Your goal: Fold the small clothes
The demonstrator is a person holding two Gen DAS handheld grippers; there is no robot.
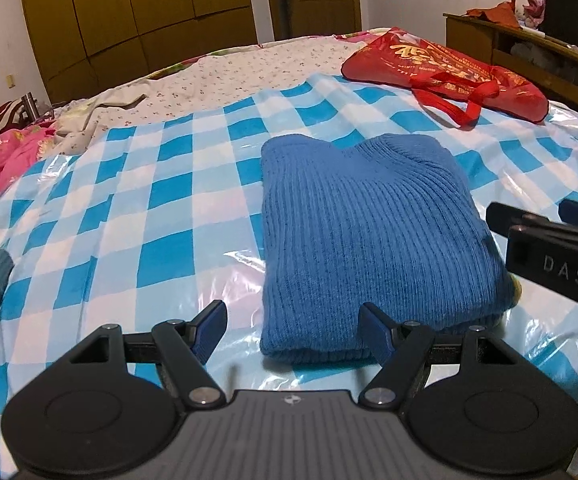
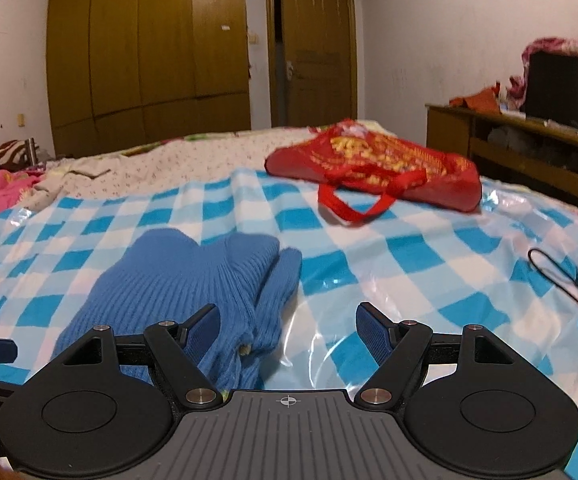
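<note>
Folded blue knit sweater [image 1: 365, 236] lies on the blue-and-white checked plastic sheet [image 1: 137, 208]. Left gripper [image 1: 291, 330] and right gripper [image 2: 289, 332] both stand apart, holding nothing. Sweater's near edge is partly hidden behind gripper fingers; red bag [image 1: 445, 72] beyond.

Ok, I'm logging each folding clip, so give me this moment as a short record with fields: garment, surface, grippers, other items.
garment: blue knit sweater, folded into a compact stack
surface: blue and white checked plastic sheet spread over the bed
left gripper: open, nothing held, by the sweater's near edge
right gripper: open, nothing held, beside the sweater
other items: red bag further back on the sheet; black cable at the right edge
</note>
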